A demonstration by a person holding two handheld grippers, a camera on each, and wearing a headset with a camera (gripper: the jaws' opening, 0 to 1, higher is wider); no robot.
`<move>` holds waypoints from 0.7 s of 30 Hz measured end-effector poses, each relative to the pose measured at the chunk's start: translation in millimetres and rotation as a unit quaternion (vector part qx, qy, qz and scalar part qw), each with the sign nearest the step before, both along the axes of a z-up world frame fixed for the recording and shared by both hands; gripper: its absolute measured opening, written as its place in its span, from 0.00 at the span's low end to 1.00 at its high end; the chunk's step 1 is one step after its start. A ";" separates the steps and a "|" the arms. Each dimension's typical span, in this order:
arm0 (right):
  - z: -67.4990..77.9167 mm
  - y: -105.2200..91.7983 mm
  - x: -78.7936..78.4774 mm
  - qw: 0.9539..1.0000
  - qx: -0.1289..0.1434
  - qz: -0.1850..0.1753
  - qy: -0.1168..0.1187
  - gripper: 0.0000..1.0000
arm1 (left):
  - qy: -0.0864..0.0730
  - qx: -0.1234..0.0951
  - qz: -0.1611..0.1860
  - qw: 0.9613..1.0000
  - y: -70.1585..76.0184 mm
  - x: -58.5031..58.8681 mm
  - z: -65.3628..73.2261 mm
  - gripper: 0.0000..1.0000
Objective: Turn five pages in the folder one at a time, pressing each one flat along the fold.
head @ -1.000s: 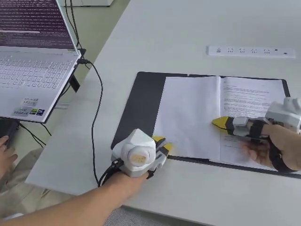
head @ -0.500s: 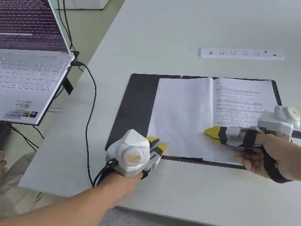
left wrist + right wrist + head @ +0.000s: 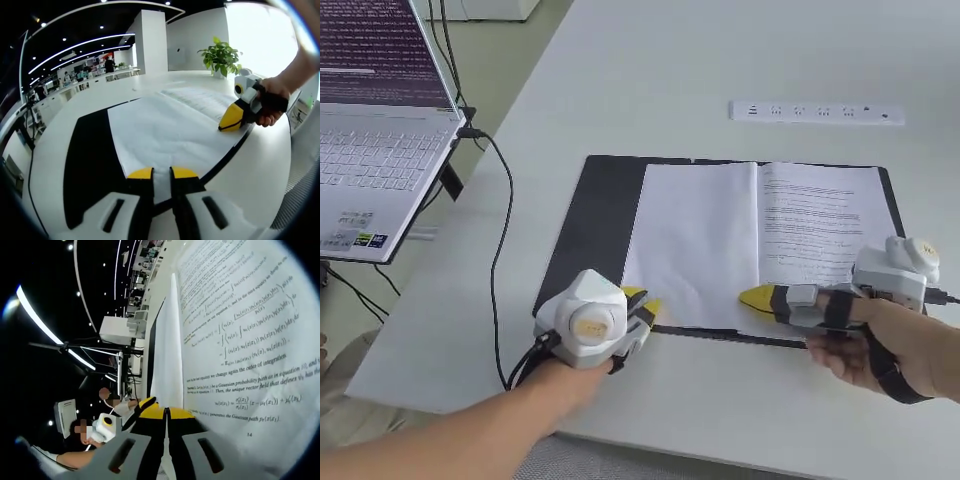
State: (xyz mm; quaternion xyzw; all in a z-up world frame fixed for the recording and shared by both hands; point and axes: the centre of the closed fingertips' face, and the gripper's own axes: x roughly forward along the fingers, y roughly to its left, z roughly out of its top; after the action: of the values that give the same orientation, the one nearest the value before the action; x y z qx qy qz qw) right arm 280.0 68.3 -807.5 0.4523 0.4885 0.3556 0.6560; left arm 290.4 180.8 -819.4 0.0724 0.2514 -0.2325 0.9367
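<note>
folder (image 3: 595, 220) cover: black, matt, plastic or coated card, can't tell which. blank sheet (image 3: 695, 240): plain white paper, matt, smooth. printed sheet (image 3: 820, 220): same stock tbh. desk (image 3: 720, 60): white, smooth, soft satin sheen. left tool (image 3: 640, 300): white hard plastic shell, fairly matt, yellow tips look plasticky too. right tool (image 3: 752, 297): same deal, plus black strap (image 3: 835, 305), cloth-looking. power strip (image 3: 815, 112): white plastic. laptop (image 3: 375, 150): silver, matt, metal-look. cable (image 3: 498, 230): black, rubbery.

Folder (image 3: 600, 220) on table (image 3: 720, 60), laptop (image 3: 380, 150) left (cable (image 3: 503, 250) between) — power strip (image 3: 815, 112) behind.
</note>
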 end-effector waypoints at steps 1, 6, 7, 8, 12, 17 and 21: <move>-0.1 -0.6 -1.3 1.000 0.001 -0.001 0.000 0.00 | 0.000 0.000 0.000 1.000 0.0 -0.1 0.1 0.11; 1.4 -0.8 -10.7 1.000 0.003 0.001 0.002 0.00 | 0.000 0.001 0.002 1.000 -0.1 -0.2 -0.1 0.11; 1.4 -0.7 -12.0 1.000 0.004 0.002 0.002 0.00 | 0.000 0.001 0.003 1.000 -0.1 -0.2 -0.2 0.11; 1.4 -0.6 -14.6 1.000 0.004 0.004 0.002 0.00 | 0.000 0.001 0.004 1.000 0.0 -0.1 -0.3 0.11; 1.8 0.6 -25.2 1.000 0.007 0.011 0.006 0.00 | 0.001 0.002 0.003 1.000 -0.3 -0.3 0.1 0.11; 2.5 2.1 -37.8 1.000 0.013 0.019 0.009 0.00 | 0.001 0.002 0.003 1.000 -0.3 -0.4 0.2 0.11; 6.8 3.7 -48.4 1.000 0.017 0.021 0.010 0.00 | 0.001 0.003 0.003 1.000 -0.3 -0.9 0.7 0.11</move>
State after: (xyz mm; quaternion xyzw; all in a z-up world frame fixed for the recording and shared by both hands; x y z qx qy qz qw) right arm 231.6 72.0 -800.7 0.4563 0.4986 0.3731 0.6356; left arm 289.5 180.4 -818.7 0.0738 0.2535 -0.2286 0.9370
